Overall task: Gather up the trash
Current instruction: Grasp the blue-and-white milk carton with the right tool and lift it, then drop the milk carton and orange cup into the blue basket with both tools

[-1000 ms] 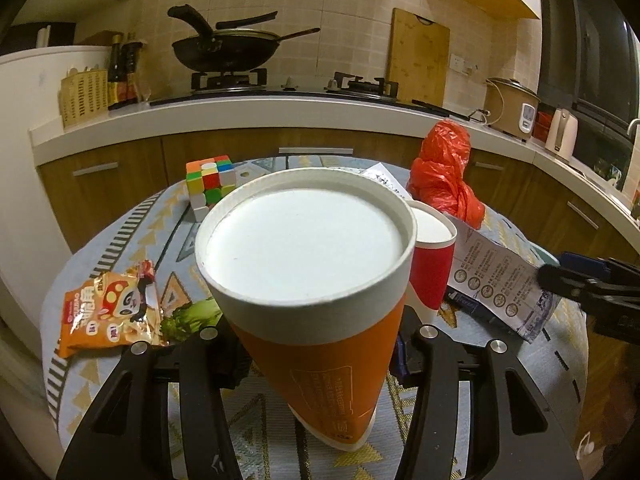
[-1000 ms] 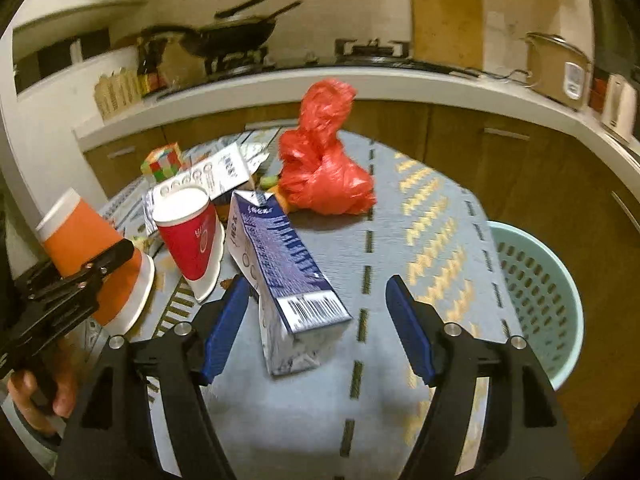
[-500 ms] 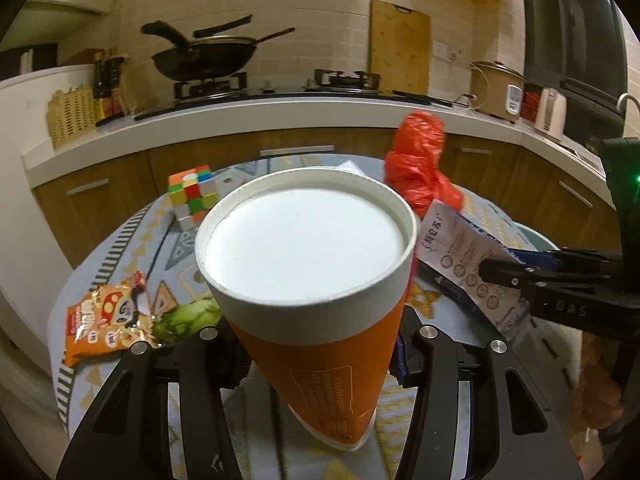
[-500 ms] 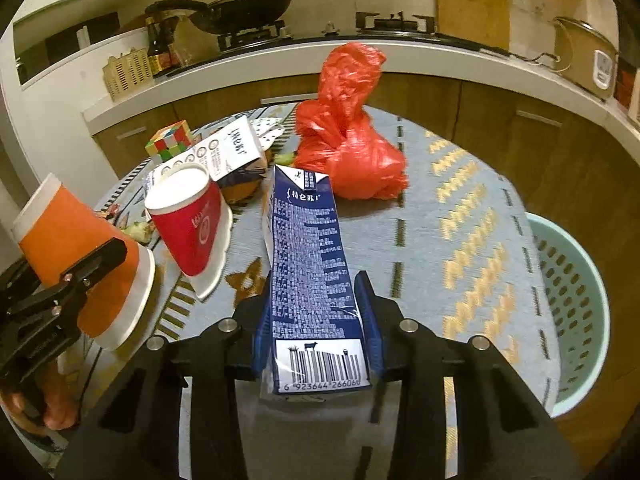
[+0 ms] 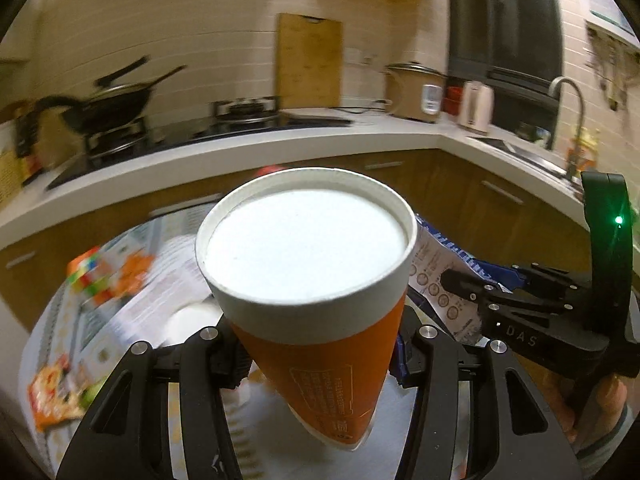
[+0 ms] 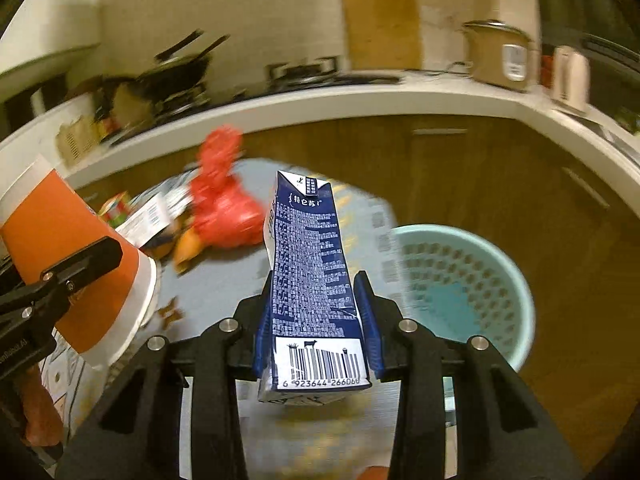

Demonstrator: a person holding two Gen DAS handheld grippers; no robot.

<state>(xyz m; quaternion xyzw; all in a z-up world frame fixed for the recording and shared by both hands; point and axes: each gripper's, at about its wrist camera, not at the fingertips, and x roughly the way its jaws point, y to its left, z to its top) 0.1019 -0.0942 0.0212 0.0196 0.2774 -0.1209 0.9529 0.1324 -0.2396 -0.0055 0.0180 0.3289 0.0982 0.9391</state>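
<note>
Left hand-held gripper [image 5: 320,364] is squeezing an orange cup [image 5: 316,292] upside down between its fingers, base facing the camera, lifted off the table [image 5: 52,328]. Right hand-held gripper [image 6: 316,320] is clamping a blue carton [image 6: 310,280] by its barcode end, top pointing away. A teal basket [image 6: 460,284] is sitting just past the right one, off to its right, with a red bag [image 6: 224,208] ahead-left on the table.

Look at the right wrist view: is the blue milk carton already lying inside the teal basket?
No: the blue milk carton is clamped in the right gripper, above the table and beside the teal basket.
</note>
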